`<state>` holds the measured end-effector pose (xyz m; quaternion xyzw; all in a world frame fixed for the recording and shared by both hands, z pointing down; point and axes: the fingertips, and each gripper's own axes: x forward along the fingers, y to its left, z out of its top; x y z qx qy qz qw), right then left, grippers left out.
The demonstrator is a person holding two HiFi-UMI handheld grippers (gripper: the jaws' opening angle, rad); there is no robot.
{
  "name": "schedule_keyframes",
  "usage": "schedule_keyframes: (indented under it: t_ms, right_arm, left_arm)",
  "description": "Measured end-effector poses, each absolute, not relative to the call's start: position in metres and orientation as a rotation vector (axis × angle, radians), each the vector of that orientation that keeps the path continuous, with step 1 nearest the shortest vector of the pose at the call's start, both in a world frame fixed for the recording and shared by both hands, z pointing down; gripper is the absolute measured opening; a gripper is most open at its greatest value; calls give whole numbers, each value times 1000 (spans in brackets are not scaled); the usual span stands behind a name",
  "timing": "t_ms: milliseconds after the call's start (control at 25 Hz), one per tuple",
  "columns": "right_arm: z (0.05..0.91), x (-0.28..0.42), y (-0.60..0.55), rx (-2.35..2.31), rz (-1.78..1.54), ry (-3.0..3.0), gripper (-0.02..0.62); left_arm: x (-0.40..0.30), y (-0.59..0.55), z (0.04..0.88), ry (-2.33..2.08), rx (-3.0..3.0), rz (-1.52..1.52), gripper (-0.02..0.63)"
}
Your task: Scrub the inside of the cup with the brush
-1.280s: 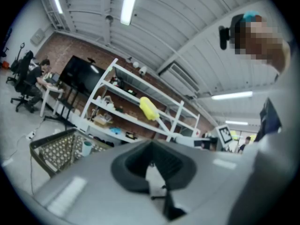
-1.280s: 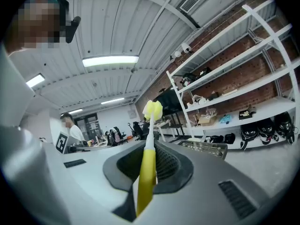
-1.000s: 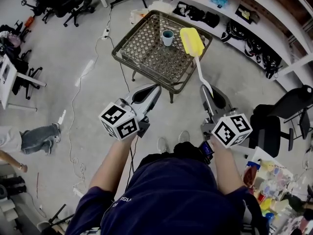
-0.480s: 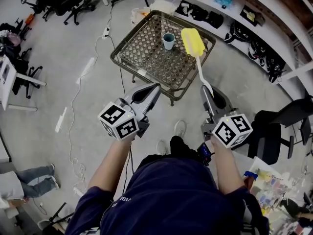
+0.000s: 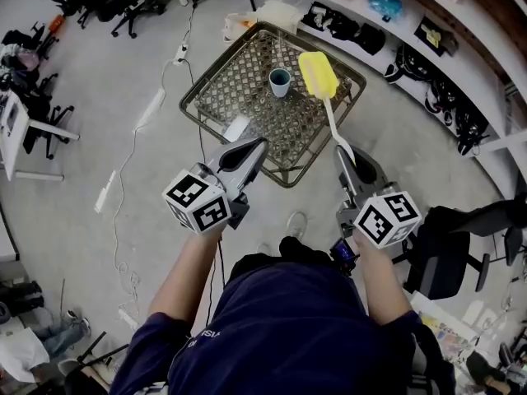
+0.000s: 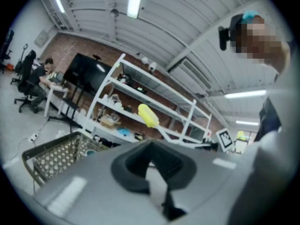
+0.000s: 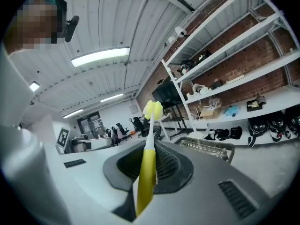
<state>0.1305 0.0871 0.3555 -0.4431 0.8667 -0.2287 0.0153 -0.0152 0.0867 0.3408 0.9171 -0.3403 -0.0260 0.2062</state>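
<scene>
Grey concrete floor (image 5: 99, 89) fills most of the head view, with white shelving (image 5: 428, 64) loaded with dark gear running along the far right and black office chairs (image 5: 123, 6) at the far left. Another dark chair (image 5: 449, 253) stands at the near right. A thin cable (image 5: 132, 179) trails across the floor on the left.

A person in a dark blue shirt (image 5: 288, 327) stands at the near edge, both arms stretched forward. Just beyond the grippers stands a low table (image 5: 247, 81) with a dark frame and a lattice top.

The left gripper (image 5: 257, 146) hangs over the table's near left corner. Its jaws are pressed fully together with nothing between them.

The right gripper (image 5: 344, 156) is at the table's near right side. Its jaws are clamped on the lower end of the brush (image 7: 146, 170), whose yellow grip runs up between the pads. The white stem reaches away towards the far side, and the yellow brush head (image 5: 318, 74) sits above the table's far right part, raised off the lattice.

The cup (image 5: 280, 81), small with a blue-green inside, stands upright on the far middle of the table, just left of the brush head and apart from it.
</scene>
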Motion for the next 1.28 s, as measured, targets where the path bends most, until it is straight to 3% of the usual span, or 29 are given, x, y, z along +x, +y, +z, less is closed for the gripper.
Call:
schedule_keyframes:
  t_ms: [680, 1280]
  right_arm:
    - [379, 147, 11, -1326, -785, 2750, 32]
    - [405, 100, -82, -1469, -870, 2720, 31]
  left_arm:
    - [7, 10, 362, -999, 2501, -54, 3]
    - [-37, -98, 428, -905, 2513, 88, 3]
